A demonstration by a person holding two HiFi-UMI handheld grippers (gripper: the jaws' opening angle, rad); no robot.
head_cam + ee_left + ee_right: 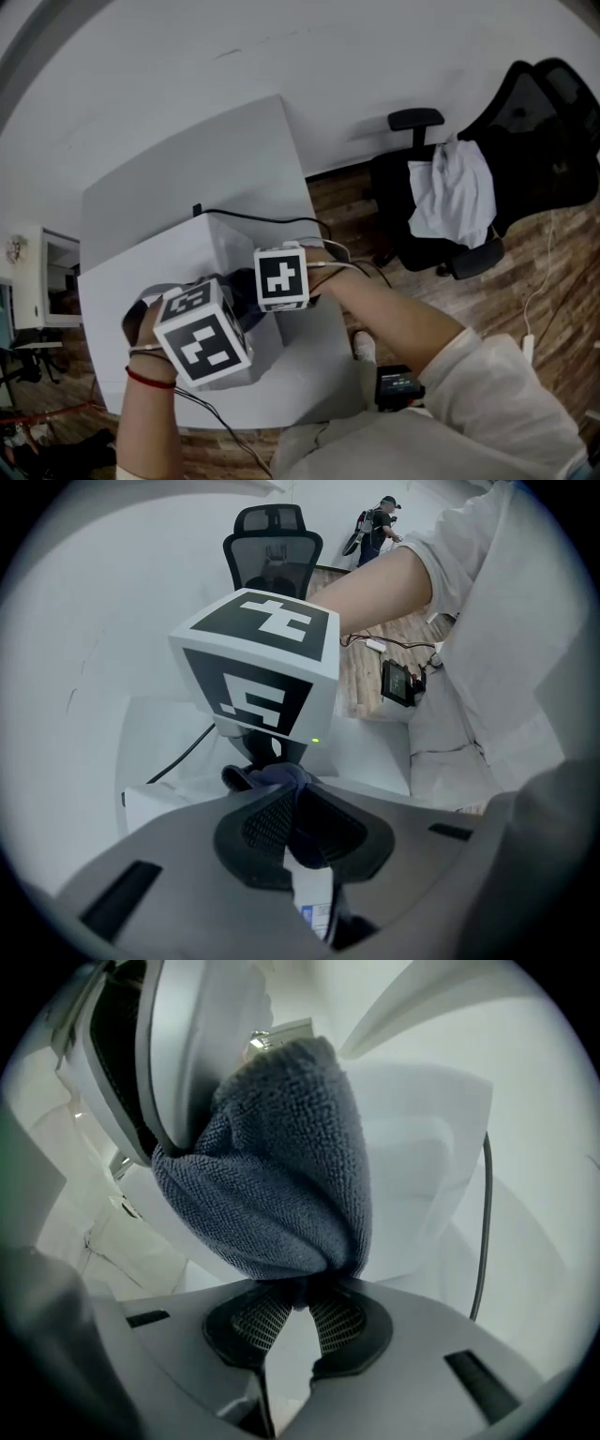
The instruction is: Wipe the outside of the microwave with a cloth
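Atop microwave (309, 366), mid-top: cloth (281, 1176) bunched btwn left gripper (292, 832) & right gripper (298, 1309), both sets of fingers nearly closed, pinching it. Top wipe seems under way; front & sides prob. not yet done.

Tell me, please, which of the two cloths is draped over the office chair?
The white cloth, hanging on the black office chair; the other, a blue-grey terry cloth, is clamped in the right gripper.

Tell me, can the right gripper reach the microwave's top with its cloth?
Probably yes. The right gripper grips the cloth right over the microwave, and nothing seems to be in between.
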